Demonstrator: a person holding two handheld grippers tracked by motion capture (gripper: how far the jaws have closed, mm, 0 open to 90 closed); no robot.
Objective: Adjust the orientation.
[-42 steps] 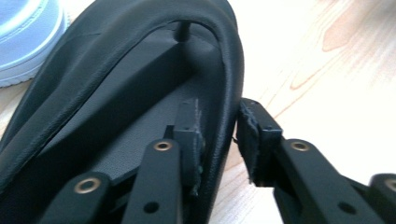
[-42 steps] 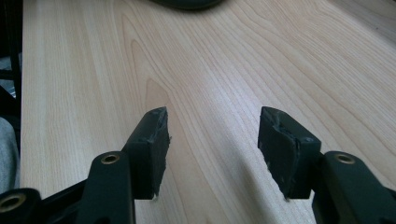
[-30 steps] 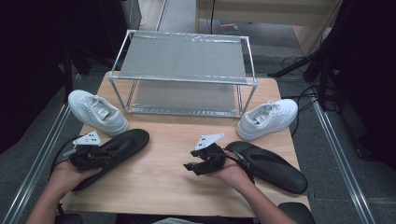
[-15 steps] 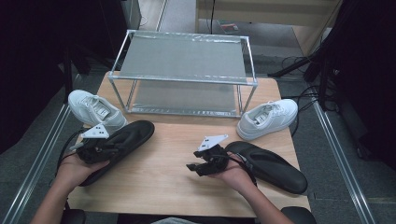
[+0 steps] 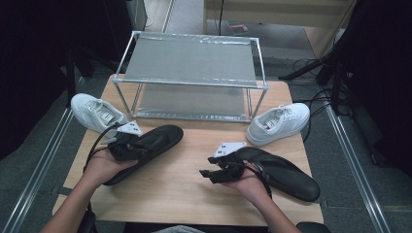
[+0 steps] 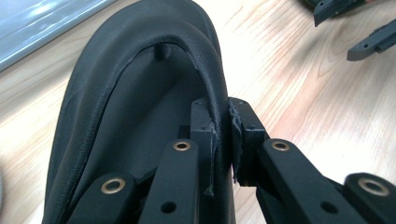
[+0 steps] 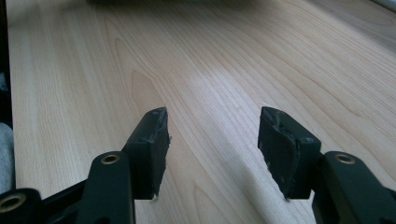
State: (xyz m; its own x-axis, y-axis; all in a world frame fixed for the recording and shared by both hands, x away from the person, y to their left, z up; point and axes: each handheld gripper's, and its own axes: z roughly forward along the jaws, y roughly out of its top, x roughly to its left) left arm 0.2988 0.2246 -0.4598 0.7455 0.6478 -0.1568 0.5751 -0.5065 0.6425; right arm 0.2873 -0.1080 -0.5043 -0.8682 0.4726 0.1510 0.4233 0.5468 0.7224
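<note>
Left gripper (image 6: 223, 140), jaws clamped on the side wall of a black shoe (image 5: 145, 148), holds it by the collar, toe pointing toward the metal rack (image 5: 192, 80), apparently for shelving. Right gripper (image 7: 212, 149) hovers over bare table (image 7: 233, 56), jaws apart and empty, beside the second black shoe (image 5: 282, 170). White sneakers (image 5: 94, 112) flank the rack.

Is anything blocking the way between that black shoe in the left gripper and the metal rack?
Nothing visible does. The left gripper is shut on the black shoe, and only bare table lies between its toe and the rack. The white sneaker sits off to the left.
</note>
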